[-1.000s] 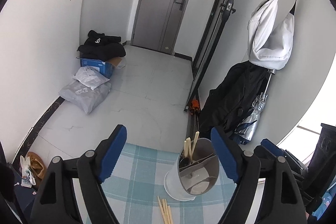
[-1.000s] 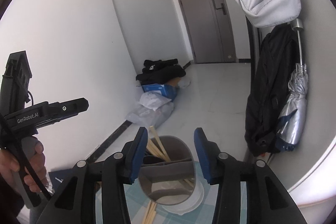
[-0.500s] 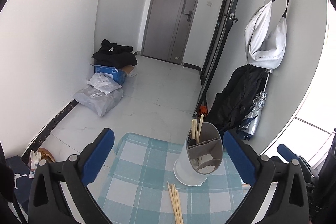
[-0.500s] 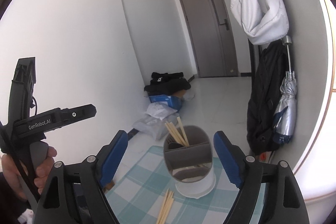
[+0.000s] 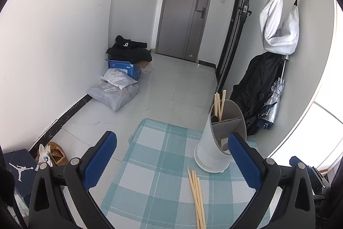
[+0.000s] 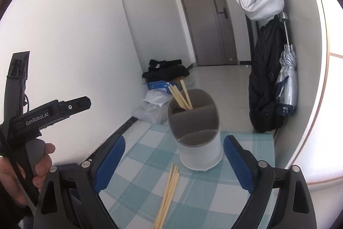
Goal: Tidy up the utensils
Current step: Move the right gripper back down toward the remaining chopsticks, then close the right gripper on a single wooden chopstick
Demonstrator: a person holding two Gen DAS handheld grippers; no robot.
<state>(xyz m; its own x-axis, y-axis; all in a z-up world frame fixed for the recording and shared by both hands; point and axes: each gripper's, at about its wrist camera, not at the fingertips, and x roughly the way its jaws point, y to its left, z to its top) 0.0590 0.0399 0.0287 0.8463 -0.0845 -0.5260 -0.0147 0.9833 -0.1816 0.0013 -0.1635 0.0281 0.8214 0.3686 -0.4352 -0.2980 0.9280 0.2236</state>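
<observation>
A white utensil holder [image 5: 216, 143] [image 6: 198, 143] with grey dividers stands on a teal checked tablecloth [image 5: 158, 164] [image 6: 205, 194]. A few wooden chopsticks [image 5: 219, 105] [image 6: 180, 97] stick up from its far compartment. Several loose chopsticks [image 5: 197, 196] [image 6: 168, 193] lie on the cloth in front of it. My left gripper [image 5: 171, 161] is open and holds nothing, back from the holder. My right gripper [image 6: 173, 161] has its jaws still opening, with nothing gripped; the holder stands beyond its blue pads. A hand holds the left gripper's body [image 6: 42, 113] at the left of the right wrist view.
The table's far edge drops to a tiled floor with bags [image 5: 115, 91], a blue box [image 5: 123, 67] and dark clothes by the wall. A black backpack [image 5: 255, 91] and folded umbrella [image 6: 287, 87] hang on the right wall. A shoe box [image 5: 18, 169] sits at lower left.
Both grippers pulled back and down from the holder, so it looks smaller and the loose chopsticks show in full. Both sets of jaws spread wider, the right from about half shut.
</observation>
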